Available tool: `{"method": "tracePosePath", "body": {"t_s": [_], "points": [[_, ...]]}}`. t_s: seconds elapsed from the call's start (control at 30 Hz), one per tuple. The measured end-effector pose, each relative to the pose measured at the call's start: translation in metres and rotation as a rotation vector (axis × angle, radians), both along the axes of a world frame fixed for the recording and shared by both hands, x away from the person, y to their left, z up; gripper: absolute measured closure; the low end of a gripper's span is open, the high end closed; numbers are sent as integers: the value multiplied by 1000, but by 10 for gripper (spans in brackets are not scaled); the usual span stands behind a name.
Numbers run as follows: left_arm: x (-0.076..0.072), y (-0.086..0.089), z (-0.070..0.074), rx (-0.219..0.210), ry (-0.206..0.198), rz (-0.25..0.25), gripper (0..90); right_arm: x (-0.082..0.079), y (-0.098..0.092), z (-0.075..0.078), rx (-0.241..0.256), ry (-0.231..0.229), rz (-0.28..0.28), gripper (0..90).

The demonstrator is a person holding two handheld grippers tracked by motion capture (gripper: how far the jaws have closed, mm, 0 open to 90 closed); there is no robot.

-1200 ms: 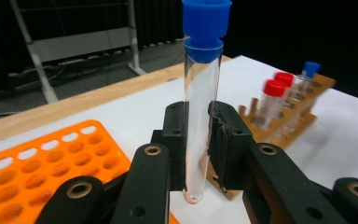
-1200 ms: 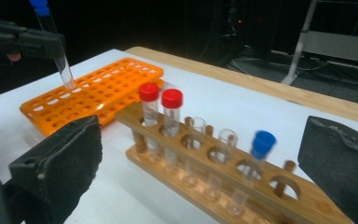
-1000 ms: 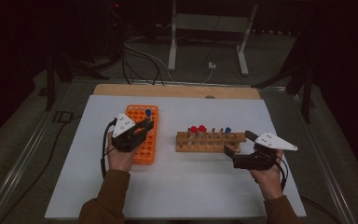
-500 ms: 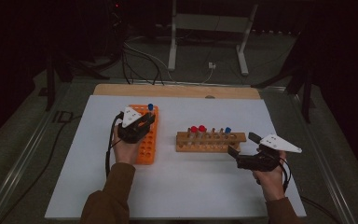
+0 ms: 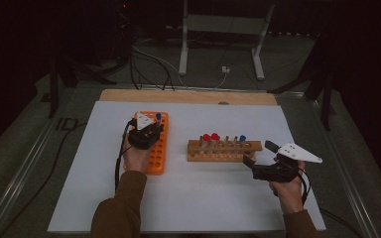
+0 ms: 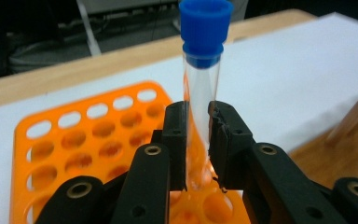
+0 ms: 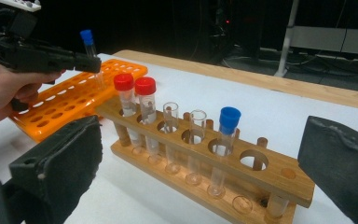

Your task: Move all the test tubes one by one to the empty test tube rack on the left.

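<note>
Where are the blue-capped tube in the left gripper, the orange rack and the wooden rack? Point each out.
blue-capped tube [image 6: 200, 116], left gripper view, clear glass between the fingers.
orange rack [image 5: 155, 158], high view, near right part of its top.
wooden rack [image 7: 261, 179], right gripper view, upper board near the empty hole.

Left gripper [image 5: 151, 130] raised, jaws clamped narrow, forearm reaching forward. Right gripper [image 5: 259, 159] low, jaws spread wide, pointing left.
</note>
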State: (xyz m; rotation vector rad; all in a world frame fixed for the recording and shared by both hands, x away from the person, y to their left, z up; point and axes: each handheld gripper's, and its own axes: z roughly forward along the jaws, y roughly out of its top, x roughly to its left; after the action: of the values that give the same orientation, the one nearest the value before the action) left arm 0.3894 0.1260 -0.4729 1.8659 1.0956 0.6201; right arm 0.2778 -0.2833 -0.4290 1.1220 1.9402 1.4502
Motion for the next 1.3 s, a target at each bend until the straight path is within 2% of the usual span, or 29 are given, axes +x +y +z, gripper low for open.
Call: {"method": "tracePosePath", "body": {"t_s": [0.1,0.23,0.3,0.4,0.57,0.67,0.77,0.87,0.93,1.03,1.1,1.2,1.23,1.3], "points": [[-1,-4,-1,50,28,-8,780,0,1,0,-1,2,2,1],[0,-6,-4,91,65,-13,783,0,4,-1,-9,3,10,1],[0,-6,-4,88,72,-9,784,0,5,-1,-11,3,14,1],[1,-8,-4,107,83,-9,785,1,6,-2,-12,8,17,1],[3,-8,-5,102,114,-2,785,2,7,-4,-19,14,21,1],[5,-11,-6,135,133,-7,786,3,9,-4,-21,15,25,1],[6,-12,-6,146,155,-8,785,4,11,-5,-26,17,28,1],[7,-10,-7,123,166,-3,784,5,12,-5,-27,19,31,1],[7,-9,-6,126,160,-10,780,6,12,-5,-29,18,31,1],[6,-7,-6,107,149,-9,764,8,11,-4,-27,17,26,2],[4,-5,-5,74,137,-7,718,9,10,-2,-27,14,19,1],[1,-2,-4,52,122,-6,648,12,9,0,-27,12,13,1],[0,-1,-4,42,117,-4,587,13,9,2,-30,12,9,1],[-3,1,-2,30,108,-7,563,15,8,2,-33,11,7,2]]}}
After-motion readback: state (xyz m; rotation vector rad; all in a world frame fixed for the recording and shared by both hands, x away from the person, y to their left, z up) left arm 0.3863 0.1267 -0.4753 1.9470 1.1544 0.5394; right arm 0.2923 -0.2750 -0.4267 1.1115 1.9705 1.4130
